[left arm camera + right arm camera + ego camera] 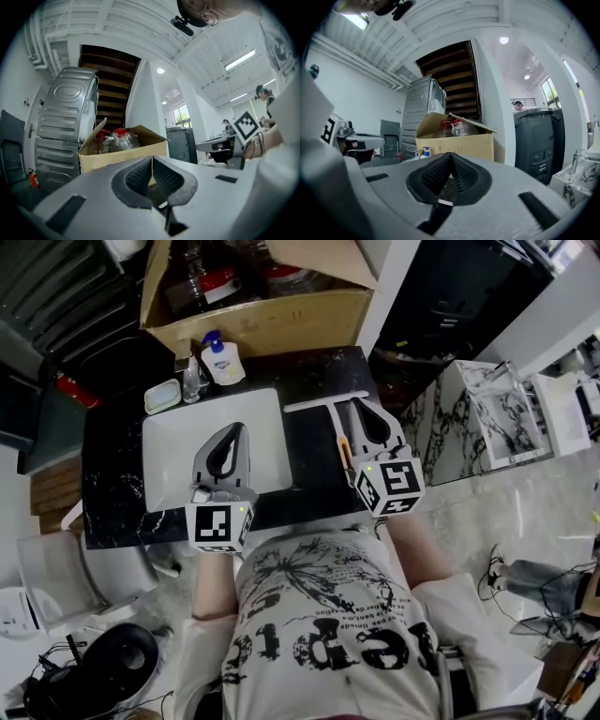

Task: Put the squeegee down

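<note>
On the counter [319, 371], at 3 o'clock of the white sink [173, 465] | squeegee [328, 403] is laid flat, gripped by nothing | right gripper [451, 157] fingers are pressed together, empty | left gripper [152, 159] fingers likewise together, empty | put-down judged done; only a clear withdrawal is called for | no label can be read; shirt [337, 634] print illegible

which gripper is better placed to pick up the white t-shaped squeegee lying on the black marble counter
Right. The right gripper hangs just beside the squeegee, jaws shut and empty. The left gripper is over the white sink, farther off, also shut.
</note>
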The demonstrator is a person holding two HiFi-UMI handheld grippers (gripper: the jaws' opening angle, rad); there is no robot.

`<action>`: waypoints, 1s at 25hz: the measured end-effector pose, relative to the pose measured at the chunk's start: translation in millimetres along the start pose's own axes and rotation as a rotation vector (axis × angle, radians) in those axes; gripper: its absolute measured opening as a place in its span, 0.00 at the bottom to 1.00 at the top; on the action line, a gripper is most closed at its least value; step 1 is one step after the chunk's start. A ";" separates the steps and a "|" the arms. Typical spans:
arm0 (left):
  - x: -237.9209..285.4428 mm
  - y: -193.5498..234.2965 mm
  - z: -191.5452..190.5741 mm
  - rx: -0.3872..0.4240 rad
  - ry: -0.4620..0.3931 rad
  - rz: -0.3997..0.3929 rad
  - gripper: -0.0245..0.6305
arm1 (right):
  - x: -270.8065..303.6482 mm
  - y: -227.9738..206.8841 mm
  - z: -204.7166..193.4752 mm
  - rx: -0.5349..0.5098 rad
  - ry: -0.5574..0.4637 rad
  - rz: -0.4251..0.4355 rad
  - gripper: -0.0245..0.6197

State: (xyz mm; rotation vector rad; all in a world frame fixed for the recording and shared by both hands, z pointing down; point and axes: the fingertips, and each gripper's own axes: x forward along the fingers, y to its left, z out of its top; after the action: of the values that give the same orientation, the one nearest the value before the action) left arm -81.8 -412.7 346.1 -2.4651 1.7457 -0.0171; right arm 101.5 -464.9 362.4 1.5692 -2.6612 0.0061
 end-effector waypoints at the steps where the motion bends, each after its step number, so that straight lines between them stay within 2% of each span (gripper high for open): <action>1: -0.5 0.9 2.5 0.000 -0.002 0.005 0.06 | -1.3 1.1 2.7 -0.002 -0.014 0.005 0.03; 10: -1.3 -1.1 0.3 0.010 -0.012 0.004 0.06 | -7.5 -0.3 0.2 -0.012 -0.025 -0.010 0.03; 16: 0.0 -1.9 5.8 0.007 -0.010 -0.001 0.06 | -4.3 -2.4 -0.1 0.036 -0.021 -0.009 0.02; 25: 0.5 6.3 0.2 -0.011 -0.019 0.009 0.06 | -3.1 5.0 1.1 -0.046 -0.037 -0.017 0.02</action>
State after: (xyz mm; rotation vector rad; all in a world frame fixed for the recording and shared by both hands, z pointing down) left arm -87.5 -415.2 345.3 -2.4572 1.7539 0.0168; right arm 98.6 -459.9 361.2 1.5930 -2.6557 -0.0849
